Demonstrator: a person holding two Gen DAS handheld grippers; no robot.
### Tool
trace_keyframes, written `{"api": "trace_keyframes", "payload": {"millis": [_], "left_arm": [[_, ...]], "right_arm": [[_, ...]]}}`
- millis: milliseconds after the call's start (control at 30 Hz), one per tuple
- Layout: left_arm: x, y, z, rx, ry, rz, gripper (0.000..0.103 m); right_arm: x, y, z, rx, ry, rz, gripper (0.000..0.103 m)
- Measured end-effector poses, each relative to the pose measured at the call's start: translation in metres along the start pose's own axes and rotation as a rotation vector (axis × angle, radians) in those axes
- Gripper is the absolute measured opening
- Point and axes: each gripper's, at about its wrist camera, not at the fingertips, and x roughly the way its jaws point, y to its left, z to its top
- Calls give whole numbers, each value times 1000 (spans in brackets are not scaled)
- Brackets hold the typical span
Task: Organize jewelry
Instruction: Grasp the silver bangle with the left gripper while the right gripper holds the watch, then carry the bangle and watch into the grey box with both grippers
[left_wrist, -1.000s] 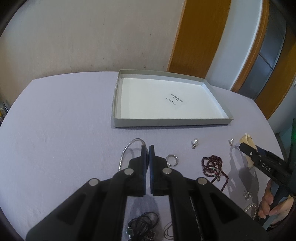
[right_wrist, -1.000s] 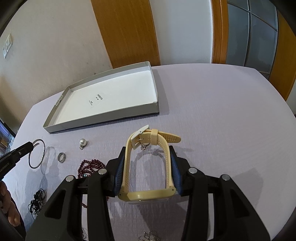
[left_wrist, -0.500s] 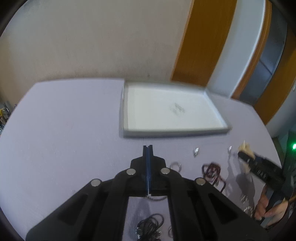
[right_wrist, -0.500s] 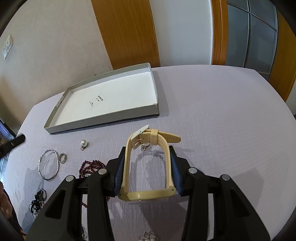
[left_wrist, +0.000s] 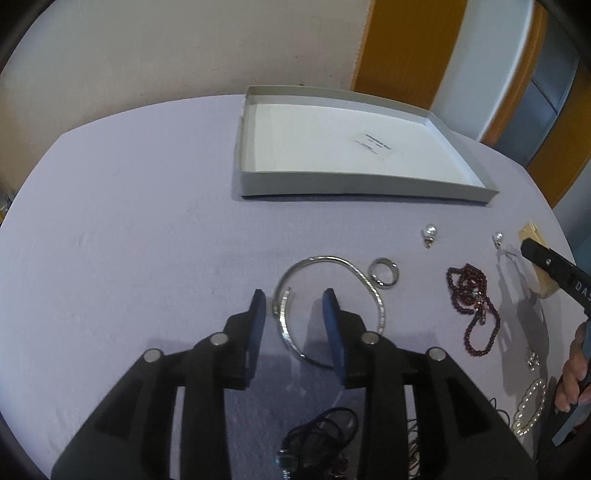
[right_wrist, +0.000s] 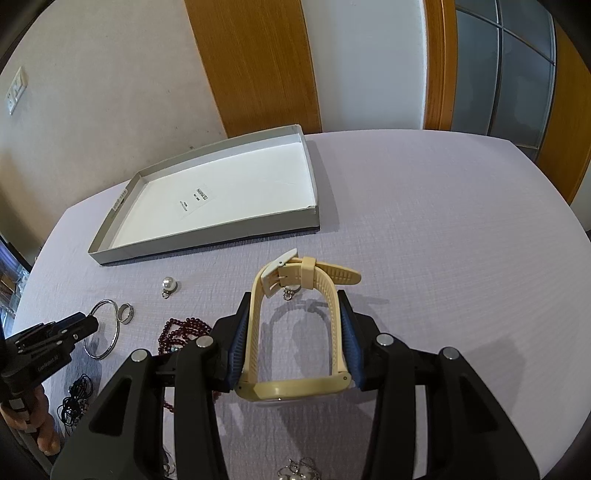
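Observation:
My left gripper (left_wrist: 293, 299) points down at the lilac table with its jaws opening. The near-left arc of a silver bangle (left_wrist: 373, 291) lies flat between them, and the pads do not press on it. In the right wrist view the bangle (right_wrist: 114, 334) shows beside the left gripper's fingertips (right_wrist: 86, 323). My right gripper (right_wrist: 293, 301) is shut on a cream wristwatch (right_wrist: 291, 389), its buckled strap looping forward above the cloth. A shallow grey tray (left_wrist: 351, 186) with a white floor and a small label sits beyond, also seen from the right wrist as the tray (right_wrist: 207, 240).
Right of the bangle lie a silver ring (left_wrist: 384, 272), a pearl pendant (left_wrist: 429, 232), a dark red bead bracelet (left_wrist: 469, 295) and a pearl bracelet (left_wrist: 530, 406). Black cord (left_wrist: 321, 435) sits under the left gripper. A second pendant (right_wrist: 288, 294) lies beneath the watch strap.
The left gripper, shut before, lifted away from the bangle, then came down with its jaws spread astride the bangle's left arc. The bangle now lies flat against the ring. The right gripper kept still.

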Motion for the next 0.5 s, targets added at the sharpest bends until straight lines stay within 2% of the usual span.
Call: {"api": "trace_keyframes", "payload": {"millis": [100,167,233,300,500], "left_arm": [[1,-6,-3,21,-8,30,30],[0,-10,-5,24,-12,36,25],[-1,-11,-6,19,-13,26,15],[-1,-13,-7,20,-12,27,10],[-4,-16,-10,30,-18,28,7]], "right_arm": [[0,-1,1,2,1,-1,45],[0,-2,1,3,2,-1,45],[0,-2,1,5,3,-1,45],[0,-2,1,6,4,0,45],[-1,-2,2,11,2,1,45]]}}
